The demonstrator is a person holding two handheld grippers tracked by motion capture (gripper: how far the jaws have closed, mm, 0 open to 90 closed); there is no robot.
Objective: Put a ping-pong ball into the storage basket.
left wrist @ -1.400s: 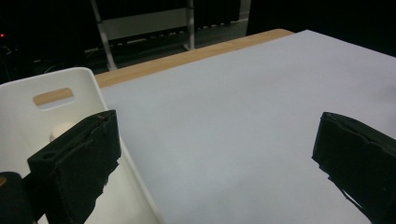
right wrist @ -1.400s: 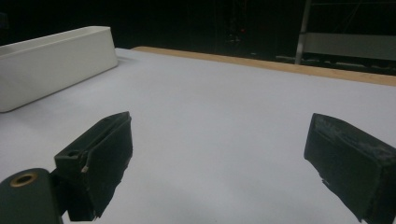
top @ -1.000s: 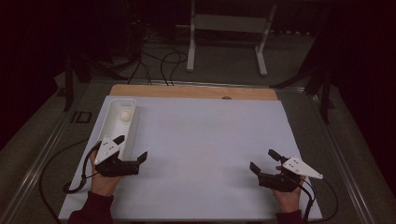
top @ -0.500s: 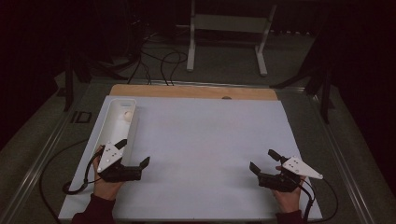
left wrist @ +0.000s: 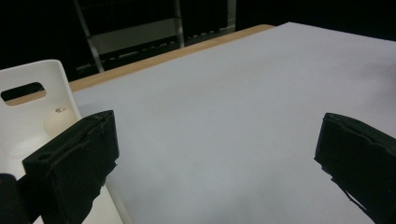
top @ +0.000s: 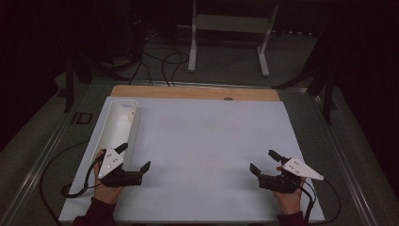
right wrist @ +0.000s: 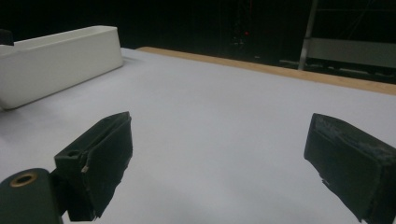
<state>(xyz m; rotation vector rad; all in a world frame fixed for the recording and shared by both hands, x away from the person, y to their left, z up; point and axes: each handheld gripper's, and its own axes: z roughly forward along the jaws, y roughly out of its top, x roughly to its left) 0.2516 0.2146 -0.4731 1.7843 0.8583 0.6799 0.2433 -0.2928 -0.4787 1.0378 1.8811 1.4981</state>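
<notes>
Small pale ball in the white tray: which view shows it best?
Left gripper view: the ball sits large against the white tray's slotted end wall. In the high view it is a tiny pale spot at the far end. In the right gripper view the tray's wall hides it.

I am working in what looks like a lab or recording room — dark all round, with only my desk (top: 197,141) lit. The desk wears a plain white sheet over a wooden top, whose bare edge shows at the far side. Beyond it lies grey carpet with black cables (top: 160,61) looping across it, and the white metal legs of a stand (top: 229,37) rise there — nothing homely, just equipment and dim, bare space.
</notes>
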